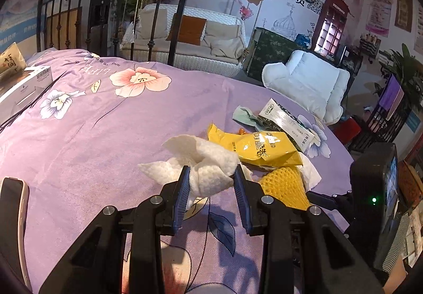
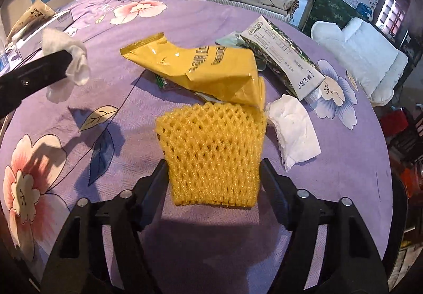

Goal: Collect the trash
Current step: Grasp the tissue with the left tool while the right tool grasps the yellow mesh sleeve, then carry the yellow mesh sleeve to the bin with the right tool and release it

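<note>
My left gripper [image 1: 211,175] is shut on a crumpled white tissue [image 1: 208,161], held just above the purple flowered bedspread [image 1: 105,135]; the right wrist view shows the same tissue [image 2: 76,61] at the left. My right gripper [image 2: 214,169] has its two fingers against the sides of a yellow foam net [image 2: 214,151] that lies on the bedspread [image 2: 343,175], and the net looks pinched between them. Behind the net lie a yellow snack packet [image 2: 211,69], a flat white tissue [image 2: 293,130], a green-and-white pouch [image 2: 285,61] and a pale green wrapper [image 2: 227,40].
A white box [image 1: 23,85] and a beige packet [image 1: 10,61] sit at the far left of the bed. A phone [image 1: 13,214] lies at the near left edge. A black iron bed frame [image 1: 105,3] stands behind, and a white cushion [image 1: 309,82] lies beyond the bed's right side.
</note>
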The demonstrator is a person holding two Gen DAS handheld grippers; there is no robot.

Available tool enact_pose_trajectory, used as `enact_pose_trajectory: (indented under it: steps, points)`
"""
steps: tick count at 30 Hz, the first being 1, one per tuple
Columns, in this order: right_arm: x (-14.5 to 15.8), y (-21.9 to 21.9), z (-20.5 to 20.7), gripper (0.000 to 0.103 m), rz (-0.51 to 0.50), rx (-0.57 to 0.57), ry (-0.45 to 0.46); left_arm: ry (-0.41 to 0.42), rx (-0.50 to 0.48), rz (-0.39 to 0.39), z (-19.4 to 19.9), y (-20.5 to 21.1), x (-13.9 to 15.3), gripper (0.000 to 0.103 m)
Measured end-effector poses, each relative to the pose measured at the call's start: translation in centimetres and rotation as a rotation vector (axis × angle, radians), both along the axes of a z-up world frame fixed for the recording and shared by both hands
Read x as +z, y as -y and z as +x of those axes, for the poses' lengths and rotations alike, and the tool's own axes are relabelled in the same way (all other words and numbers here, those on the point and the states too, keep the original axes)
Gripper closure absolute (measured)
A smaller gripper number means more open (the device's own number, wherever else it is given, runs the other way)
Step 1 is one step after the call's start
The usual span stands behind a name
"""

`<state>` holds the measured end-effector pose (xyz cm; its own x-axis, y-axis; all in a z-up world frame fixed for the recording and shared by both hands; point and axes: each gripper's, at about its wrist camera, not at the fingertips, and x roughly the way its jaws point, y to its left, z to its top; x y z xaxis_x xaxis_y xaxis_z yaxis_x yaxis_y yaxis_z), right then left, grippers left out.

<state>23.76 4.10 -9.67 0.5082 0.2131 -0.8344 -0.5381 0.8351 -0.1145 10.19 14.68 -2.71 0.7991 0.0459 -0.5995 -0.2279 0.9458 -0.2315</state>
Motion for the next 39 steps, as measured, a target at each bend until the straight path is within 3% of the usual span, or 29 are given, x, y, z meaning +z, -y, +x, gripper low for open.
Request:
enact_pose_trajectory:
  steps: [4,6,9,16,23,33,39]
  points:
    - [-0.2,0.8,0.3,0.062,0.031,-0.013,-0.007,-0.008,-0.006,0.001,0.0,0.1,-0.3,0.069]
    - [-0.1,1.2,0.1,0.077,0.044,-0.014,-0.002,-0.011,-0.010,-0.001,0.0,0.2,-0.4,0.069]
    - [0.3,2.0,-0.3,0.082,0.089,-0.020,-0.004,-0.011,-0.019,-0.004,0.0,0.6,-0.3,0.069]
    - [1.6,4.7,-2.2,0.084,0.159,-0.042,0.018,0.000,-0.055,0.011,-0.4,1.9,0.3,0.069]
    - [3.0,10.2,-4.1,0.084,0.240,-0.119,0.047,0.008,-0.158,0.030,-0.1,5.8,0.6,0.069]
    - [5.1,20.3,-6.1,0.084,0.322,-0.324,0.157,0.025,-0.363,0.020,1.1,13.2,1.3,0.069]
    - [5.4,27.2,-6.8,0.084,0.321,-0.484,0.207,0.043,-0.485,0.006,2.0,17.9,2.3,0.069]
